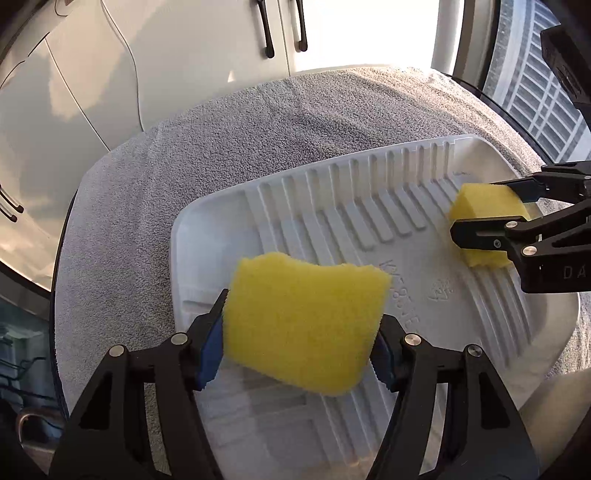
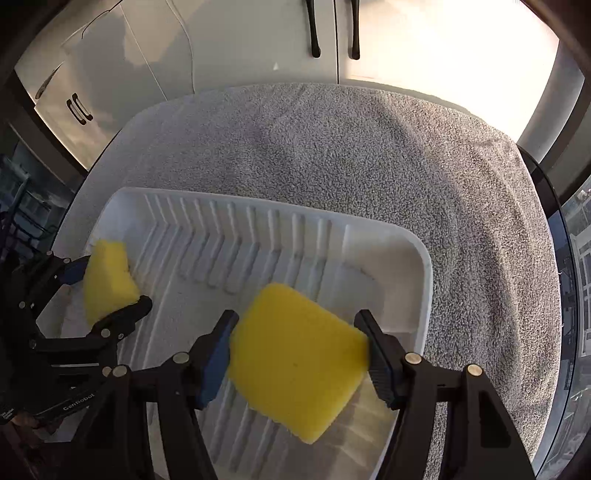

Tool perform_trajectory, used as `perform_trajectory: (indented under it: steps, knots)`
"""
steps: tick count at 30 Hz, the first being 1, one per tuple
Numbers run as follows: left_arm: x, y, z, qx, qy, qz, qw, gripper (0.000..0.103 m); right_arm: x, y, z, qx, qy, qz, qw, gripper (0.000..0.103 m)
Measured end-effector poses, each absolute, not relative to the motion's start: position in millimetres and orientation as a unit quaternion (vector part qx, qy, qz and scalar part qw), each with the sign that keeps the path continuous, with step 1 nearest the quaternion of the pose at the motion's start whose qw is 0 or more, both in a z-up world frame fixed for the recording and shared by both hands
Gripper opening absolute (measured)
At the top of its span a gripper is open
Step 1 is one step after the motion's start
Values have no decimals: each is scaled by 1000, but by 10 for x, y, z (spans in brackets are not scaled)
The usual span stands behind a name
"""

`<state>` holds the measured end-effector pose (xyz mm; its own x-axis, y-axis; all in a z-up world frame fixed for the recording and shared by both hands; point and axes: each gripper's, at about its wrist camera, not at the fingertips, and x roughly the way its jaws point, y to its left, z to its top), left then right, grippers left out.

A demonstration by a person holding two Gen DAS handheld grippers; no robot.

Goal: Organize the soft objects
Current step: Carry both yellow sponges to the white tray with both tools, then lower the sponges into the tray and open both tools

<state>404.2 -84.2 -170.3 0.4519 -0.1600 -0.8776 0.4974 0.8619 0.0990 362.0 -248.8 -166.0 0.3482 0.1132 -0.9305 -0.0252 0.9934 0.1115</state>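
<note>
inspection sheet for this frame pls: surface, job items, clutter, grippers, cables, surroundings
Surface: grey towel spread over a round table.
Job's things: white ribbed tray on the towel; two yellow sponges, the left sponge and the right sponge, both held above the tray.
Clutter: nothing seen.
Grippers: left gripper shut on the left sponge; right gripper shut on the right sponge, blue pads pressing its sides.
Cables: thin line along the cabinet front, cannot tell if it is a cable.
Surroundings: white cabinets with black handles behind the table; window on the right side.
</note>
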Motion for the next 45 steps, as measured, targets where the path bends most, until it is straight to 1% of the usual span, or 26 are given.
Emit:
perform_trajectory:
  steps: [5,7,13,16,19,23,24,26,30,38,45]
  knots:
    - [4095,-805,-1707,159,507,-197,824,66,3642,-2386,-1690,14,575,37,817,71]
    - [4082,-814,-1701,161,506,-197,824,66,3660,-2337,-1687,13,579,44,814,76]
    - [3959,-945,-1638,197,477,-196,834,68,3700,-2247,-1675,-13,583,48,811,83]
    - [3910,-999,-1570,211,457,-189,843,72,3703,-2242,-1636,-25,578,50,814,86]
    - [3917,-1034,-1549,215,453,-191,844,77,3688,-2264,-1597,-23,574,49,817,87]
    - [3936,-1074,-1612,206,474,-216,828,78,3634,-2313,-1569,-23,575,50,817,87]
    - [3948,-1086,-1652,203,489,-220,819,86,3628,-2309,-1568,-25,574,51,817,87]
    - [3917,-1100,-1652,200,477,-224,826,86,3627,-2261,-1574,-34,574,50,817,87]
    - [3856,-1128,-1632,228,447,-187,844,88,3596,-2241,-1558,-38,571,46,819,87]
    - [3914,-976,-1520,204,441,-160,859,88,3525,-2393,-1519,-19,567,37,823,87]
    - [3796,-824,-1346,208,393,-124,887,88,3395,-2520,-1403,-7,546,29,837,87]
